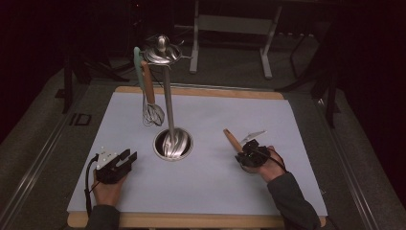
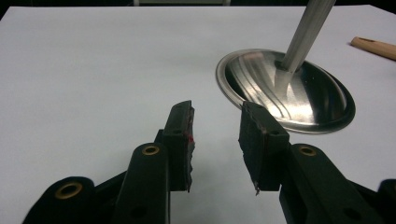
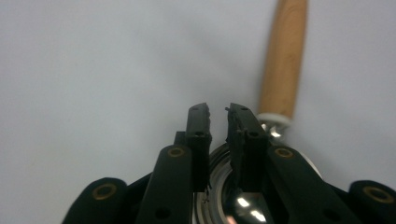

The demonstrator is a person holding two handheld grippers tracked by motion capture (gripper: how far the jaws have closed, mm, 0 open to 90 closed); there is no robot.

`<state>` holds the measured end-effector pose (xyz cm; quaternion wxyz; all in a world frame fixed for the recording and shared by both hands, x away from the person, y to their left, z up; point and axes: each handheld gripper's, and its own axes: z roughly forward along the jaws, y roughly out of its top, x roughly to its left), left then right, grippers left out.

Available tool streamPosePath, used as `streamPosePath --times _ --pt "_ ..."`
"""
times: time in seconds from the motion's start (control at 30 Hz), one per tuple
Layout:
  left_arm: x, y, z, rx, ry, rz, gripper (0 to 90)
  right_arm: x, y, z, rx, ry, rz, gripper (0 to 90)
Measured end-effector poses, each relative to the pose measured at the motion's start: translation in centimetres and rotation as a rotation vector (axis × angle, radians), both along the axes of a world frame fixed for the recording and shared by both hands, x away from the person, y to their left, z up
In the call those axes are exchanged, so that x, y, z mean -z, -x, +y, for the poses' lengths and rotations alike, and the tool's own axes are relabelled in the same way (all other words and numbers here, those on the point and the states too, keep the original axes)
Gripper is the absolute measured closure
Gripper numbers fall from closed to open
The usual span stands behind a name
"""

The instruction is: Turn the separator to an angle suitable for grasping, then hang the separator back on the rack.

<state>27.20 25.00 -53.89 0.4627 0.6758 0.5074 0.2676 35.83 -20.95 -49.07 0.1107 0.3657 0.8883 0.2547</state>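
- Dark room all round, and a white sheet (image 1: 201, 182) spread over the wooden table (image 1: 191, 221) in front of me.
- Standing mid-sheet is a steel utensil stand (image 1: 173, 143), its round base gleaming and a whisk (image 1: 152, 111) hanging from the hooks up top.
- On my right lies a wooden-handled utensil (image 1: 232, 140), flat on the sheet, its metal end under my right gripper (image 1: 250, 152).
- Down the right gripper view, that handle (image 3: 283, 60) runs away just past one jaw; shiny metal shows low between the jaws.
- Those jaws stand slightly parted, a narrow gap, pads not pressing anything.
- My left gripper (image 1: 128, 158) rests on the sheet near the stand's base, jaws spread wide on nothing.
- From the left gripper view, the base (image 2: 299, 98) sits just ahead of one jaw, apart from it.
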Motion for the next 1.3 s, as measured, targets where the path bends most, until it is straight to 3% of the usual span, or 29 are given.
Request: streamPosePath --times 0.33,0.67,1.3 --pt "0.0 0.0 0.0 -0.001 -0.002 0.004 64.3 -0.8 -2.5 -1.0 0.074 -0.039 -0.003 65.7" --pt "0.0 0.0 0.0 0.0 0.0 0.004 64.1 -0.3 -4.7 -0.8 0.103 -0.027 0.046 69.9" --pt "0.0 0.0 0.0 -0.001 0.003 0.004 63.7 0.3 -5.7 -1.3 0.112 -0.06 0.142 73.1"
